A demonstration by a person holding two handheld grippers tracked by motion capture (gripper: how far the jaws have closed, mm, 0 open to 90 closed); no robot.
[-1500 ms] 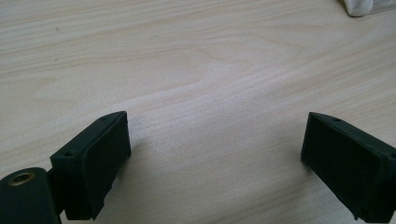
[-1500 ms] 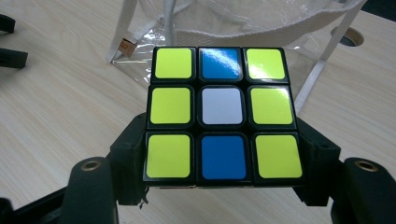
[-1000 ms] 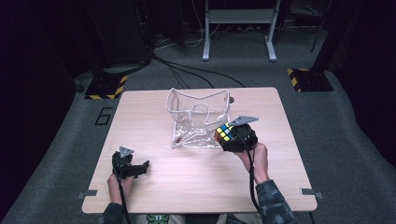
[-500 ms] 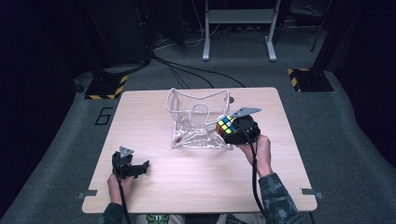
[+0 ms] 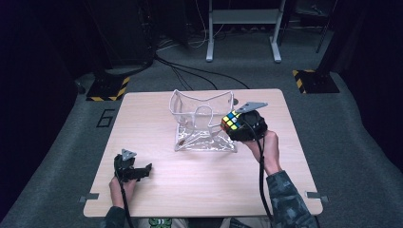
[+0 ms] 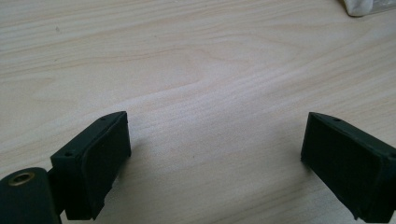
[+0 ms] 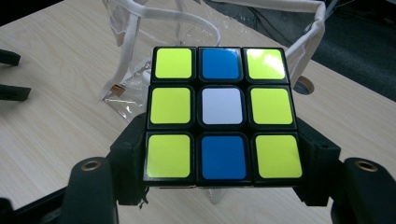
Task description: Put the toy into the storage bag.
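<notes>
My right gripper [image 5: 236,124] is shut on a puzzle cube [image 5: 232,120] with black edges, held above the table beside the right side of a clear plastic bag [image 5: 202,121] with white trim. In the right gripper view the cube [image 7: 221,113] shows a face of yellow, blue and white squares, clamped between both jaws, with the bag [image 7: 154,56] just behind it. My left gripper [image 5: 140,172] rests near the table's front left, open, pointing right. In the left gripper view its fingers [image 6: 100,161] stand wide apart over bare wood.
The light wooden table [image 5: 157,190] has a hole near its right edge [image 7: 303,85]. Dark carpet surrounds it, with cables, a metal stand [image 5: 242,28] and yellow-black striped floor plates [image 5: 313,80] behind.
My right gripper has lifted the cube upward beside the bag. The left gripper has stayed where it was.
</notes>
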